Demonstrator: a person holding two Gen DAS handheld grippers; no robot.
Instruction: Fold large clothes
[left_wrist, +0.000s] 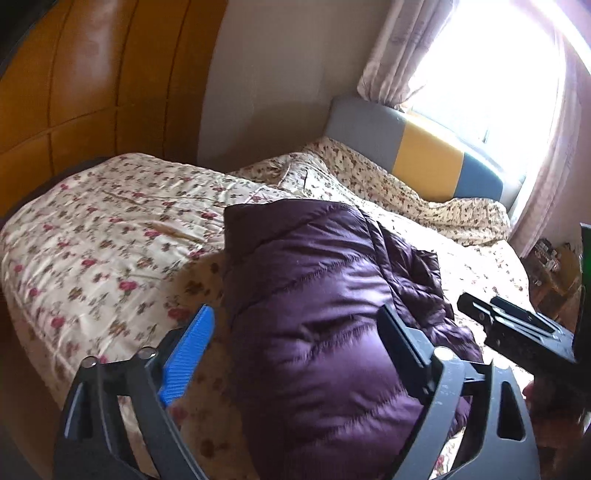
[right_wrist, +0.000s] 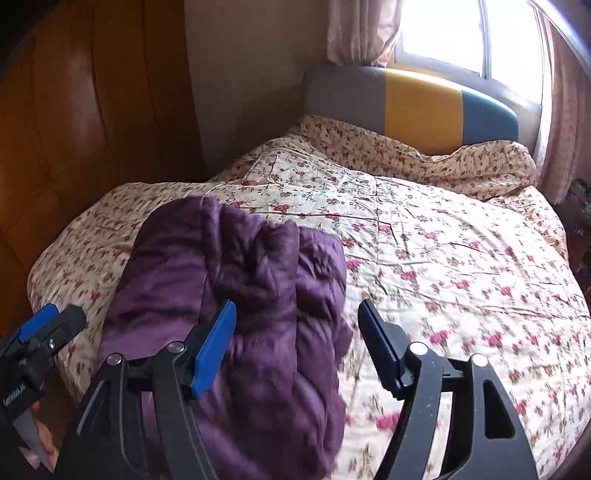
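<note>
Purple quilted jacket (left_wrist: 325, 317) already folded narrow lengthwise on the flowered bed (right_wrist: 461, 266); crosswise fold probably left. Left hand-held gripper (left_wrist: 299, 354) and right hand-held gripper (right_wrist: 297, 347) open wide, holding nothing.

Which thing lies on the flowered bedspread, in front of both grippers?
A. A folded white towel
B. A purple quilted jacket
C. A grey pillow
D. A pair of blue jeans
B: a purple quilted jacket lies bunched on the flowered bedspread, with the open jaws of the left gripper and the right gripper apart from it, pressing on nothing.
</note>
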